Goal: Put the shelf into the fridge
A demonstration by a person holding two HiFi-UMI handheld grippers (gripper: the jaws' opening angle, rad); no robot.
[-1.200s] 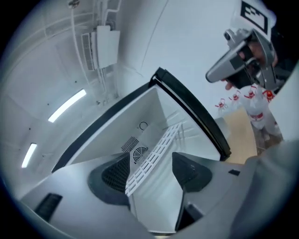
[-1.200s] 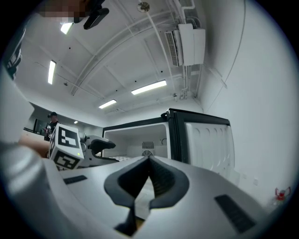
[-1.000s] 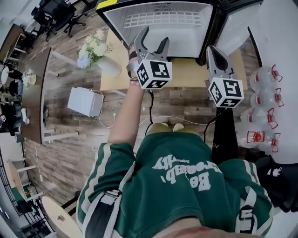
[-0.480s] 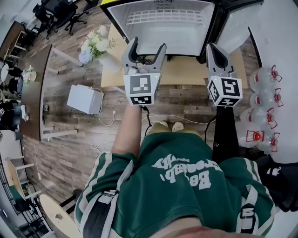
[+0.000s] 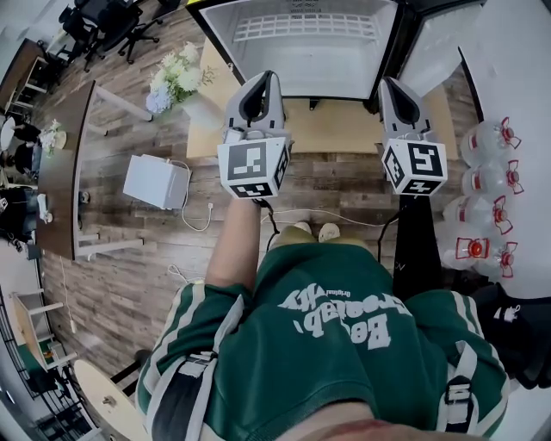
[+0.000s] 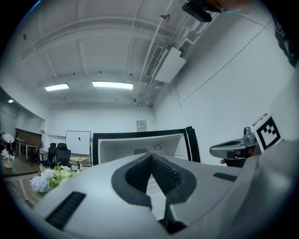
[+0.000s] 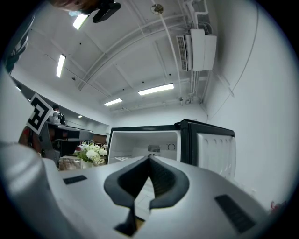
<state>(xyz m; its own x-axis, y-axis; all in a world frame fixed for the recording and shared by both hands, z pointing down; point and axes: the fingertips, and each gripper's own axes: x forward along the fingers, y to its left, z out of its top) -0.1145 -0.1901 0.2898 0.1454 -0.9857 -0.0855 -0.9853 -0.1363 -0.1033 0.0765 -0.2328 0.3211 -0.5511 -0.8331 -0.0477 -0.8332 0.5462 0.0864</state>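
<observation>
Wood-plank floor (image 5: 129,284) runs under a dark table (image 5: 65,164); black office chairs (image 5: 103,21) stand beyond; pale flowers (image 5: 176,84) sit nearby; strip lights (image 6: 112,85) glow on the white ceiling (image 6: 93,42).

The left gripper (image 5: 265,79) has closed: its fingers (image 6: 135,175), wide apart a moment ago, now meet on nothing. It has also straightened from its earlier tilt and drawn back slightly toward the person (image 5: 336,344).

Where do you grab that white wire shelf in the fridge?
Probably its front edge, coming straight in through the open front: the wire shelf seems to lie flat inside the fridge, with walls on its other sides.
</observation>
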